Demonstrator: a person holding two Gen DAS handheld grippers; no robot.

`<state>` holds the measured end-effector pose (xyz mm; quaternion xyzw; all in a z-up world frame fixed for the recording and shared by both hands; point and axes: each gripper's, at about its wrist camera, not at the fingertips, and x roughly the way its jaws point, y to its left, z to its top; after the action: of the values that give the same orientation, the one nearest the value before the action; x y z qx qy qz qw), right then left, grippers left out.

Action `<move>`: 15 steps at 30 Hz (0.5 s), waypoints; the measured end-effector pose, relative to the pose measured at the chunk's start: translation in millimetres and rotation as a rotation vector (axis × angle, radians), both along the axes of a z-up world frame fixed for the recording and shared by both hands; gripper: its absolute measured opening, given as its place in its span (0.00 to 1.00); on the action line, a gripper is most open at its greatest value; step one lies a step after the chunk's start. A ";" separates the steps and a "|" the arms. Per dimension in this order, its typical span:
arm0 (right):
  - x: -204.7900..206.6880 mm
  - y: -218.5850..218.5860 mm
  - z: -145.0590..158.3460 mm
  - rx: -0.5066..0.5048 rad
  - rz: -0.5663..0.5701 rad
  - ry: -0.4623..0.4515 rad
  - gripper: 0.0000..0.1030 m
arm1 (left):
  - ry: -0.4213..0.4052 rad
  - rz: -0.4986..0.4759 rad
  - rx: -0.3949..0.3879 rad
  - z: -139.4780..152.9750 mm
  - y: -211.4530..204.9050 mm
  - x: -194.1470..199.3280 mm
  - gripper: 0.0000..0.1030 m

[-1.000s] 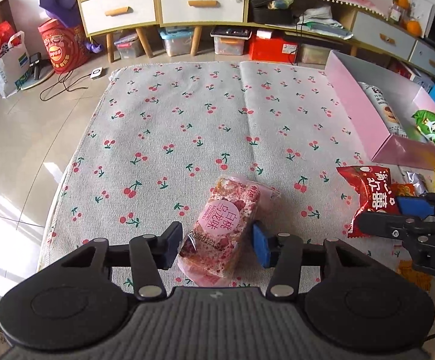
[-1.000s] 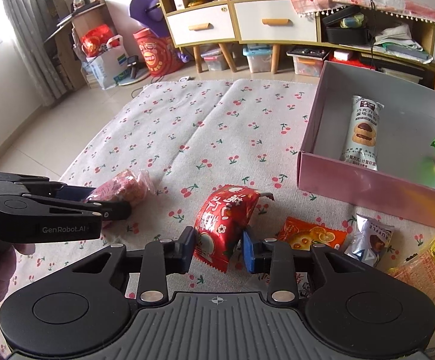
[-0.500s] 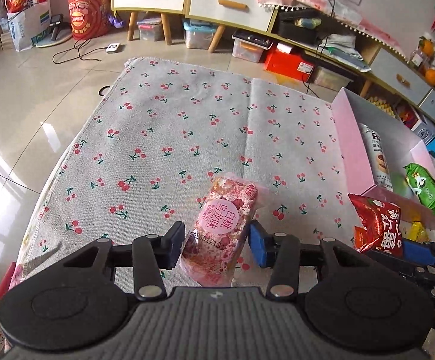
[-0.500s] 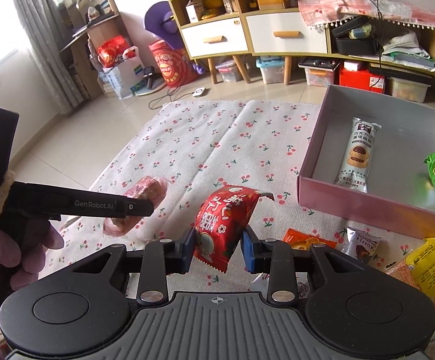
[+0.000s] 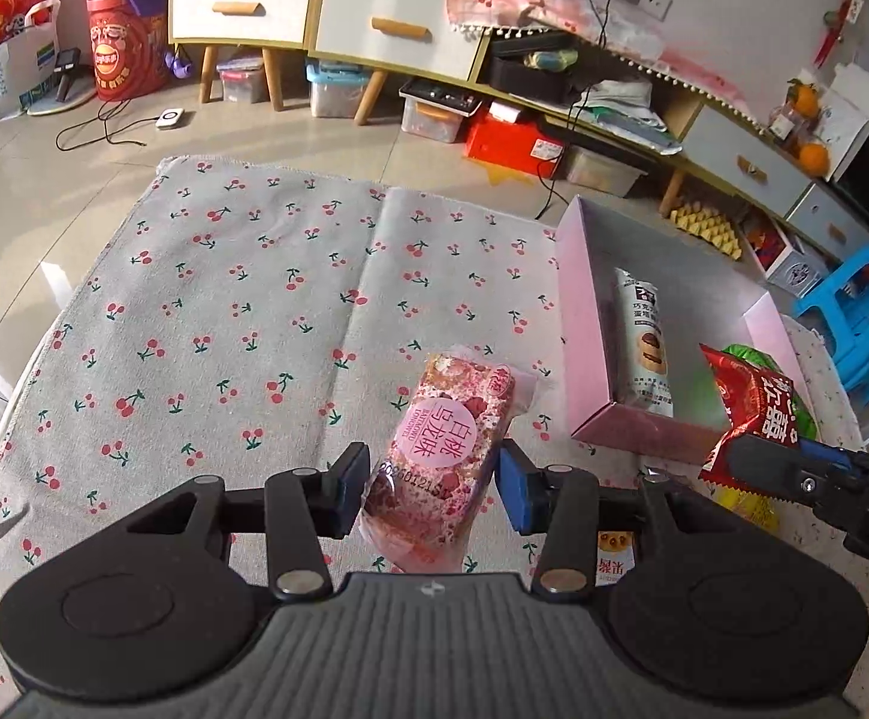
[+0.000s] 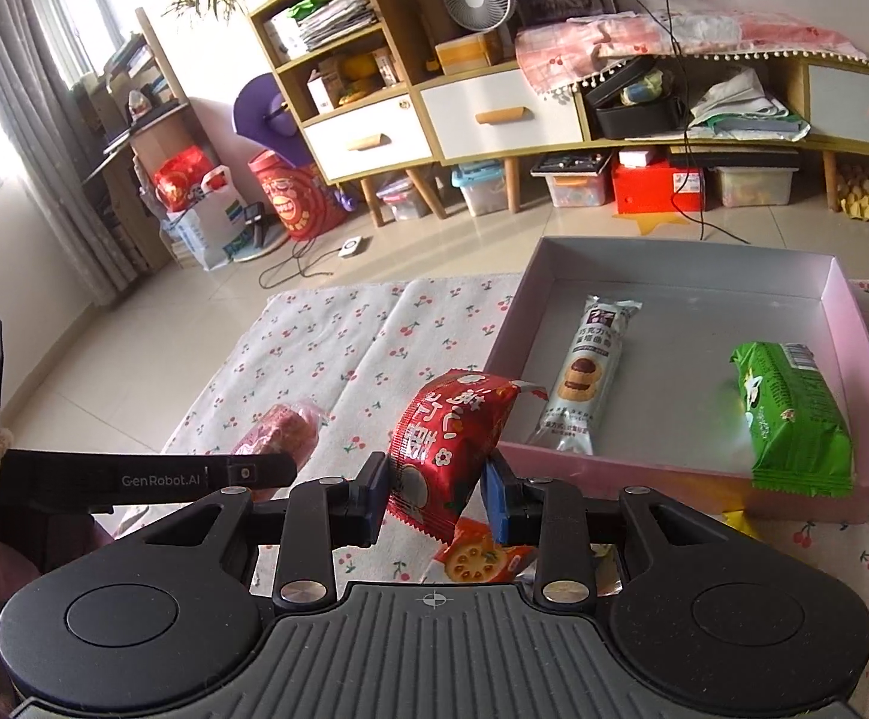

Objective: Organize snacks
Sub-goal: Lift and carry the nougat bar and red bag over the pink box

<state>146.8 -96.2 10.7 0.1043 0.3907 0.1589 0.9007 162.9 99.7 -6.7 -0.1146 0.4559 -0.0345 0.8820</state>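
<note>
My left gripper [image 5: 431, 488] is shut on a pink peach-flavour snack bar [image 5: 443, 449] and holds it above the cherry-print cloth [image 5: 243, 311]. My right gripper [image 6: 434, 494] is shut on a red snack packet [image 6: 443, 437], held up just left of the pink box [image 6: 662, 470]. The box holds a white chocolate-cake bar [image 6: 593, 374] and a green packet [image 6: 794, 419]. In the left wrist view the box [image 5: 578, 323] lies to the right, with the red packet [image 5: 755, 413] and my right gripper in front of it.
Loose snacks lie on the cloth under my right gripper: an orange cracker packet [image 6: 476, 557] and a yellow one [image 6: 734, 521]. A sideboard with drawers [image 6: 494, 114] and storage bins stands beyond the cloth. A blue stool [image 5: 866, 305] is at the right.
Both grippers have risen with their snacks and moved toward the pink box. The red packet now hangs next to the box's near left corner.
</note>
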 end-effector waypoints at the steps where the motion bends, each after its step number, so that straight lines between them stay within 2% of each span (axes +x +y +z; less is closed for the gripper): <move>1: 1.1 -6.3 1.1 0.004 -0.013 -0.003 0.31 | -0.002 -0.004 -0.001 0.4 -3.3 1.0 0.41; 15: 8.0 -80.4 -3.5 0.034 -0.160 0.004 0.31 | -0.017 -0.041 -0.022 1.4 -48.7 7.5 0.41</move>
<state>154.8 -176.6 7.3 0.1508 0.3802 0.0928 0.9078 170.5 51.1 -5.3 -0.1148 0.4502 -0.0586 0.8836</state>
